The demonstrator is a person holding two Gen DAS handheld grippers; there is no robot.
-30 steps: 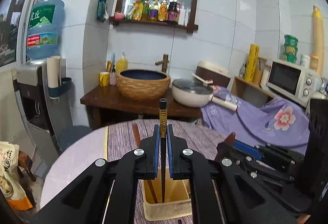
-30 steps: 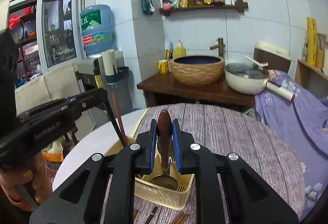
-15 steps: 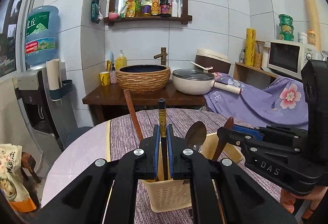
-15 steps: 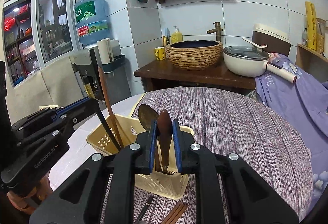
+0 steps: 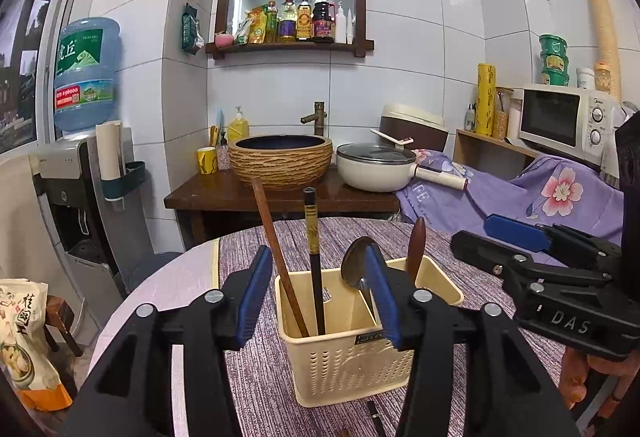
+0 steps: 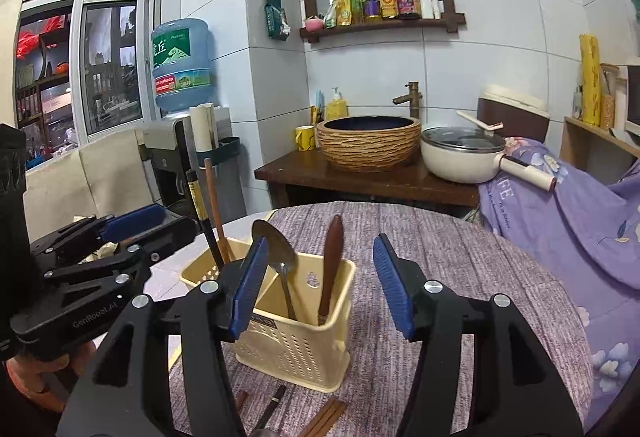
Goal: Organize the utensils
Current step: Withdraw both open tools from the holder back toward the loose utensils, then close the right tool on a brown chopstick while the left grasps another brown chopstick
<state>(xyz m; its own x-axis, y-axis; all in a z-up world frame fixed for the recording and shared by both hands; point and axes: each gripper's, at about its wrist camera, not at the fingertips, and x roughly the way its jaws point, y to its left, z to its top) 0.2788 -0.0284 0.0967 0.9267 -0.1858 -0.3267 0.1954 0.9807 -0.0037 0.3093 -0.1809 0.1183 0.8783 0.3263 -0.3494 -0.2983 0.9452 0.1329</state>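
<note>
A cream plastic caddy (image 5: 352, 361), box-shaped with rows of small perforations in its walls and a divider down the middle, stood on the surface (image 5: 276, 389), which wore a purple, finely ribbed woven cloth. In one compartment a black lacquered chopstick (image 5: 314, 257) with a gold patterned band near its top stood almost upright, touching nothing but the caddy, and beside it a plain brown wooden chopstick (image 5: 272, 237) leaned to the left. In the other compartment a steel spoon (image 6: 278, 257) stood bowl-up, its polished oval bowl tilted, and next to it rose a smooth, rounded dark wooden handle (image 6: 332, 265) of a utensil whose working end was hidden inside the caddy.

The left gripper (image 5: 316, 301), of matte black plastic with ribbed blue pads, was opening; the black chopstick stood in the gap between its pads, but neither pad pressed on it. The right gripper (image 6: 320, 285), of the same build, was opening too, with the wooden handle between its jaws and clear of both pads.

On the cloth in front of the caddy, in the right wrist view, lay several slim brown chopsticks (image 6: 326, 415) side by side and a dark slender utensil (image 6: 274, 403).
</note>
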